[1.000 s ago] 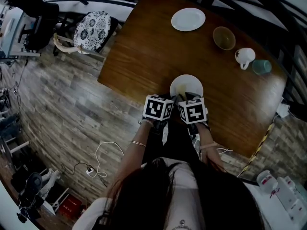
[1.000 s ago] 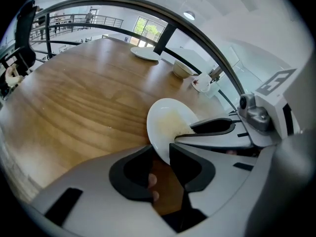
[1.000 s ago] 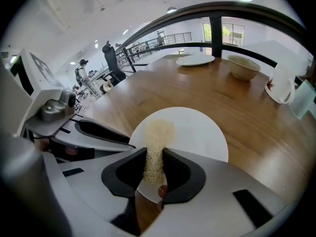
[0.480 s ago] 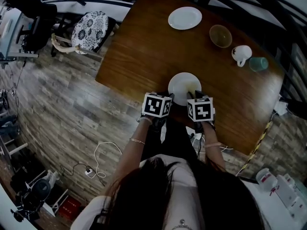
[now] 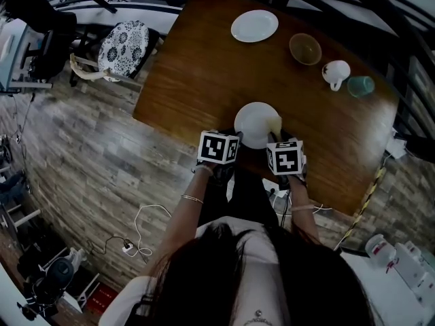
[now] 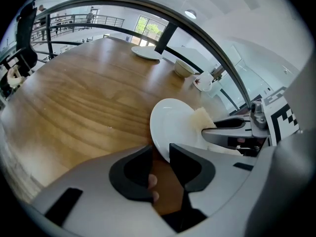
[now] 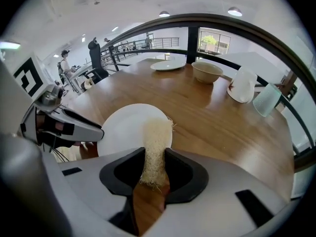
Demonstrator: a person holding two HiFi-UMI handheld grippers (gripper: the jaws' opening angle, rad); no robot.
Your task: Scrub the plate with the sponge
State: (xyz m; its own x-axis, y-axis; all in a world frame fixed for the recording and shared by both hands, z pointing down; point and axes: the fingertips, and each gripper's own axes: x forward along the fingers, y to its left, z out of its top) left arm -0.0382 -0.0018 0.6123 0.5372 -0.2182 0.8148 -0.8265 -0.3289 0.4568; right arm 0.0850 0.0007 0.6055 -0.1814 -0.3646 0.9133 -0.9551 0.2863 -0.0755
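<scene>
On the near side of the wooden table [image 5: 204, 66] is a white plate [image 5: 253, 122]. My left gripper [image 5: 230, 138] is shut on its near rim, and in the left gripper view the plate [image 6: 173, 127] stands tilted between the jaws. My right gripper [image 5: 276, 136] holds a pale fibrous sponge [image 7: 155, 137] that lies against the right part of the plate [image 7: 123, 127]. Its jaws have just been opening, and the sponge still fills the gap and touches both pads. The left gripper view shows the sponge [image 6: 202, 118] on the plate's far edge.
Along the far side of the table stand a second white plate [image 5: 254, 26], a tan bowl [image 5: 305, 48], a white mug [image 5: 335, 73] and a teal cup [image 5: 361, 85]. A chair with a patterned cushion [image 5: 122, 46] stands at the table's left. Cables lie on the wooden floor.
My right gripper has slid to the right with the sponge, from over the plate's middle to its right edge. More of the plate now shows. The left gripper has stayed put.
</scene>
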